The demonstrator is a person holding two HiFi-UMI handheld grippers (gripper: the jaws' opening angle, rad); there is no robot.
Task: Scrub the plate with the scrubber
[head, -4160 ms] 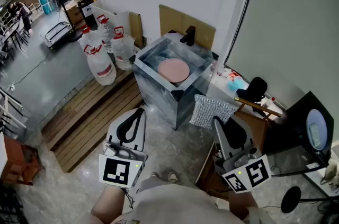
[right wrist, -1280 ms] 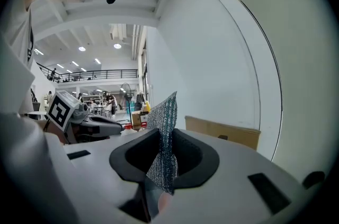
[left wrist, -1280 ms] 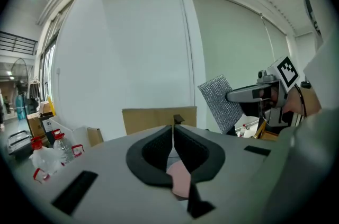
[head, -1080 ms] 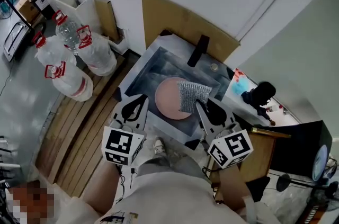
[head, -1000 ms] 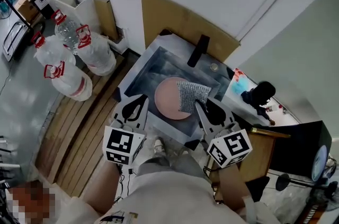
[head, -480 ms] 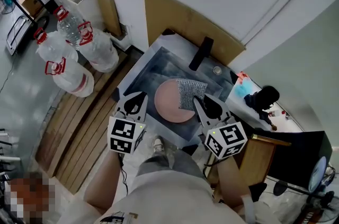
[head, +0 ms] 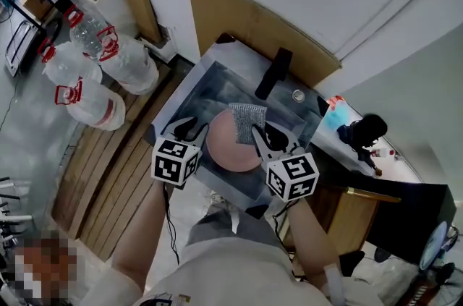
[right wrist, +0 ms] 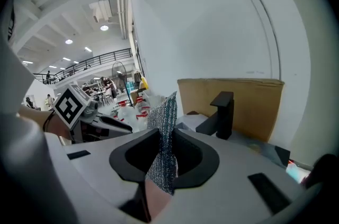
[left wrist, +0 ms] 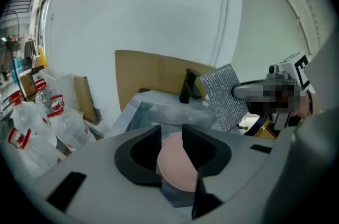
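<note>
Head view: pink plate (head: pixel 228 153) lies flat in the sink (head: pixel 210 91) at frame centre. The left gripper (head: pixel 192 129) is at the plate's left edge and the right gripper (head: pixel 257 134) is over its right side. The grey mesh scrubber (head: pixel 247 120) sticks out past the right gripper's tips, over the plate's upper right edge; contact with the plate can't be told from here. Black faucet (head: pixel 273 73) is at the sink's far rim, a cardboard sheet (head: pixel 253 22) stands behind it, and water jugs (head: pixel 94 73) sit on the floor at upper left.

Right gripper view adds the grip itself. Both jaws are closed on the scrubber, which stands on edge between them and rises above the tips.

Left gripper view adds that its jaws are apart and opening, pads pressing on nothing. The plate shows through the gap, lower down. It can't be told whether the rim is actually between the jaws. The scrubber hangs at upper right of this frame, well clear of the left jaws.
</note>
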